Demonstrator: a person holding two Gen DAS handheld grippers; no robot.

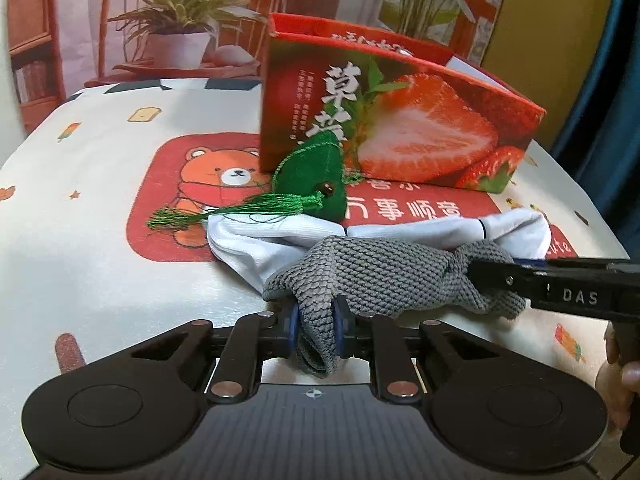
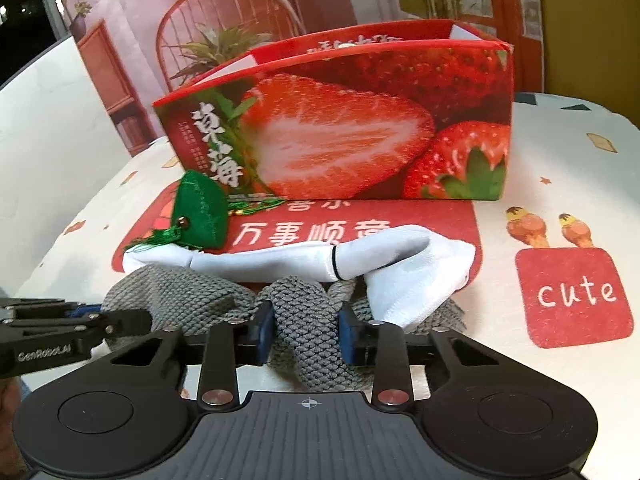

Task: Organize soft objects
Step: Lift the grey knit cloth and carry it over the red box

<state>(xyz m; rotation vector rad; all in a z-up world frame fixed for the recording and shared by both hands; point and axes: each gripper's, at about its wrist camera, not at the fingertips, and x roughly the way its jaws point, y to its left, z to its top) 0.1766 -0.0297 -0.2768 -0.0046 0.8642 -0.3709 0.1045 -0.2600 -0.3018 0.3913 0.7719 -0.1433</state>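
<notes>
1. Grippers at work on a printed tablecloth – the left gripper has its blue pads pinched tight on one end of a grey knitted cloth, and the right gripper is clamped on a thick fold of the same cloth further along
2. Grey knit runs crosswise in front of both cameras, its long axis from one gripper to the other, crumpled and twisted in the middle; in the left wrist view the pinched end hangs down between the pads
3. White sock lies just behind the knit and parallel to it, touching it, with one end folded over the grey fabric in the right wrist view
4. Green stuffed pouch with a bead and a green tassel rests against the front of the box, its point upward, the tassel trailing onto the sock
5. Open red carton – printed with a halved strawberry and the characters "草莓" – stands behind the soft things
6. Readable writing: "万事顺意" on the red bear panel of the cloth, "cute" on a red square, "DAS" on the right gripper's finger in the left view, "GenRobot.AI" on the left gripper's finger in the right view
</notes>
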